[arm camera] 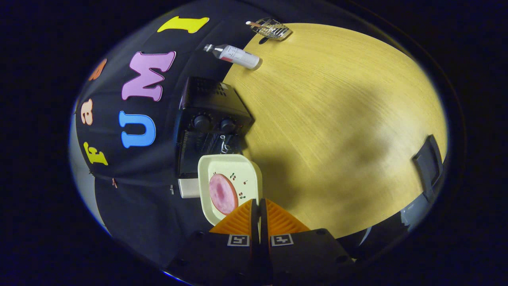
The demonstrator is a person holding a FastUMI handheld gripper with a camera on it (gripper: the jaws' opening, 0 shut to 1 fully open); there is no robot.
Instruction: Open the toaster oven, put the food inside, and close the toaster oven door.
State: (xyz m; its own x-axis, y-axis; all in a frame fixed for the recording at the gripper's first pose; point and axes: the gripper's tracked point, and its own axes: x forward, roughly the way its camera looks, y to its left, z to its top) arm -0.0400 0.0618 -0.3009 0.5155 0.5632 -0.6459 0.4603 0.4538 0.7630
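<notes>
One plate [234, 165], cream coloured with little cherry prints, is sitting pinched by its near rim in my gripper [258, 204], so both fingers are pressing together on that edge and carrying it. Riding on it at about 9 o'clock of the plate's middle is the food [223, 193], a round pink slice, maybe ham, lying flat.

Just beyond the plate at 12 o'clock is the toaster oven [210, 115], black, with two knobs [214, 124] facing me. I'm guessing I'm in the middle step here: bringing the food toward the opening. The door looks like it's hanging open, since a pale panel [189, 186] is sticking out at the plate's 9 o'clock and I think I'm seeing rack wires inside, but honestly the whole view is rolled sideways and it's hard to call.

Next move, as I'm reading it, is levelling the plate and sliding it straight into the cavity without tilting, because that slice could skid off.

Hard-to-see stuff: the plate is covering most of the oven mouth, my fingers are hiding the plate's near corner, and the interior is too dark to judge.

Further out on the wooden table [337, 131]: a white bottle [234, 55] lying at 12 o'clock past the oven, and beyond it a wire rack [272, 28] holding something small I can't identify.
</notes>
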